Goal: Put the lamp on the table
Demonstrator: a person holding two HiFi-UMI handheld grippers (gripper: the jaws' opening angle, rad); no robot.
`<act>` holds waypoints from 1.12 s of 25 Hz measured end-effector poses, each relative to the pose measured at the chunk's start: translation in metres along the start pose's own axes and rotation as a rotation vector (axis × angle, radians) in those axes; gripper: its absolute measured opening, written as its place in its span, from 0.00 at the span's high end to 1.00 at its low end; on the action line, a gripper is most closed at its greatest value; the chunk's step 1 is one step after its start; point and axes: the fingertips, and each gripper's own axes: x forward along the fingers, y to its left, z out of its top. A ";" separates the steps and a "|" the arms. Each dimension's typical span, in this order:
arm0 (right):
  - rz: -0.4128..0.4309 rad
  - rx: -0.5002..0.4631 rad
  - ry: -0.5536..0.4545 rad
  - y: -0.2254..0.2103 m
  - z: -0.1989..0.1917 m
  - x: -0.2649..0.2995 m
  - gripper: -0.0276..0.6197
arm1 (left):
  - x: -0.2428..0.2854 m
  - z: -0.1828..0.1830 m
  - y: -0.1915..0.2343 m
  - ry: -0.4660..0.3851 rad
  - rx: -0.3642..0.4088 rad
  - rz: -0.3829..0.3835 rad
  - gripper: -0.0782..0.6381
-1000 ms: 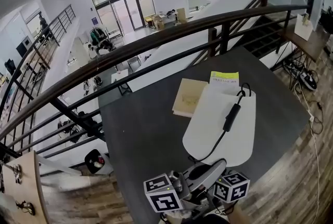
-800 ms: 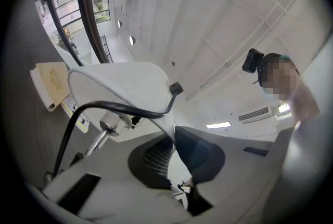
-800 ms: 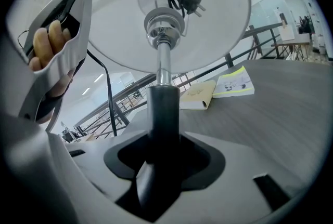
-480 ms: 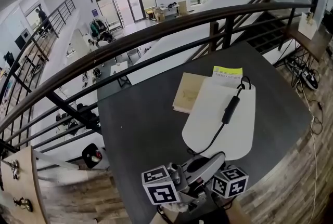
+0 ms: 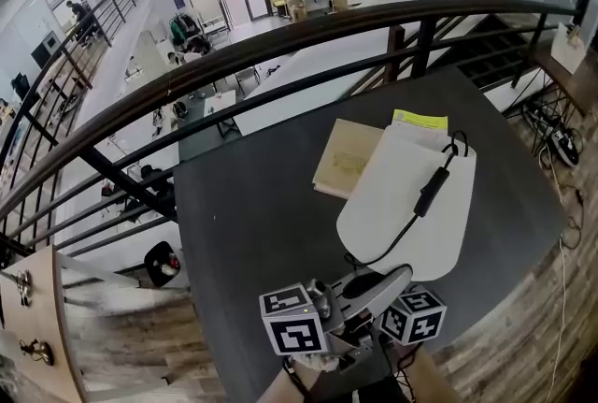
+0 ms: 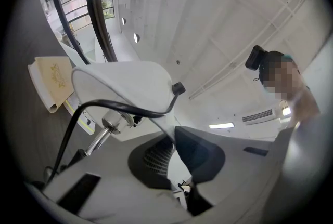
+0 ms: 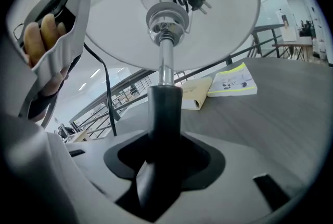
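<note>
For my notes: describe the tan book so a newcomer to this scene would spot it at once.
Find the dark table beside the curved railing. Beyond the lamp's white shade, two books lie side by side. The tan book is the left one in the head view, plain beige with a faint drawing, whereas its neighbour is white with a yellow edge.

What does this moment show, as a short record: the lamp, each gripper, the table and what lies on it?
lamp: held tilted over the table, white shade away from the person; base not in view
cord: draped across the shade
left gripper: shut on the shade's rim
right gripper: shut on the lamp's black stem
table: dark top, beside a railing
on table: beige book and yellow-edged booklet, side by side
task status: lamp not yet set down
</note>
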 end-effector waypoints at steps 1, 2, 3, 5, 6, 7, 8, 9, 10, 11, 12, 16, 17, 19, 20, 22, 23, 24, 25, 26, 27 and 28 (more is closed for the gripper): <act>0.000 -0.004 0.003 -0.003 0.002 0.003 0.66 | 0.002 0.001 0.003 0.000 0.000 0.003 0.84; 0.001 -0.007 0.005 -0.007 0.004 0.006 0.66 | 0.005 0.002 0.006 0.001 0.001 0.006 0.84; 0.002 -0.009 0.007 -0.010 0.006 0.008 0.66 | 0.008 0.004 0.009 0.001 0.003 0.008 0.84; 0.002 -0.016 0.006 -0.016 0.011 0.013 0.66 | 0.012 0.005 0.015 0.000 0.004 0.012 0.84; 0.003 -0.019 0.008 -0.017 0.011 0.015 0.66 | 0.013 0.005 0.017 -0.001 0.004 0.014 0.84; 0.005 -0.021 0.012 -0.018 0.010 0.017 0.66 | 0.012 0.005 0.019 -0.004 0.004 0.018 0.84; 0.008 -0.023 0.017 -0.017 0.009 0.019 0.66 | 0.011 0.006 0.020 -0.007 0.003 0.021 0.84; 0.011 -0.027 0.021 -0.016 0.008 0.021 0.66 | 0.010 0.006 0.022 -0.010 0.003 0.025 0.84; 0.014 -0.031 0.023 -0.015 0.007 0.023 0.66 | 0.008 0.008 0.023 -0.015 0.002 0.029 0.84; 0.016 -0.036 0.024 -0.014 0.007 0.025 0.66 | 0.007 0.009 0.025 -0.020 0.002 0.033 0.84; 0.018 -0.040 0.024 -0.014 0.007 0.026 0.66 | 0.007 0.010 0.027 -0.024 0.002 0.037 0.84; 0.022 -0.057 0.025 -0.016 0.009 0.030 0.66 | 0.005 0.014 0.032 -0.041 0.001 0.047 0.84; 0.022 -0.061 0.026 -0.016 0.009 0.031 0.66 | 0.005 0.015 0.033 -0.045 0.000 0.049 0.84; 0.025 -0.069 0.029 -0.015 0.009 0.034 0.66 | 0.002 0.016 0.035 -0.051 -0.002 0.054 0.84; 0.026 -0.071 0.031 -0.015 0.008 0.035 0.66 | 0.001 0.016 0.036 -0.052 -0.002 0.057 0.83; 0.027 -0.072 0.032 -0.015 0.008 0.038 0.66 | 0.001 0.016 0.039 -0.054 -0.003 0.063 0.83; 0.027 -0.072 0.032 -0.016 0.007 0.039 0.66 | 0.001 0.016 0.040 -0.054 -0.004 0.065 0.83; 0.027 -0.072 0.032 -0.017 0.007 0.039 0.66 | 0.001 0.016 0.042 -0.055 -0.005 0.066 0.83; 0.027 -0.073 0.031 -0.017 0.007 0.040 0.66 | 0.001 0.016 0.042 -0.055 -0.006 0.066 0.83; 0.027 -0.076 0.030 -0.017 0.007 0.040 0.66 | 0.000 0.017 0.042 -0.056 -0.005 0.065 0.83; 0.026 -0.079 0.029 -0.016 0.007 0.040 0.66 | 0.000 0.017 0.041 -0.057 -0.004 0.065 0.83; 0.026 -0.082 0.027 -0.015 0.007 0.040 0.66 | -0.001 0.017 0.040 -0.058 -0.004 0.064 0.83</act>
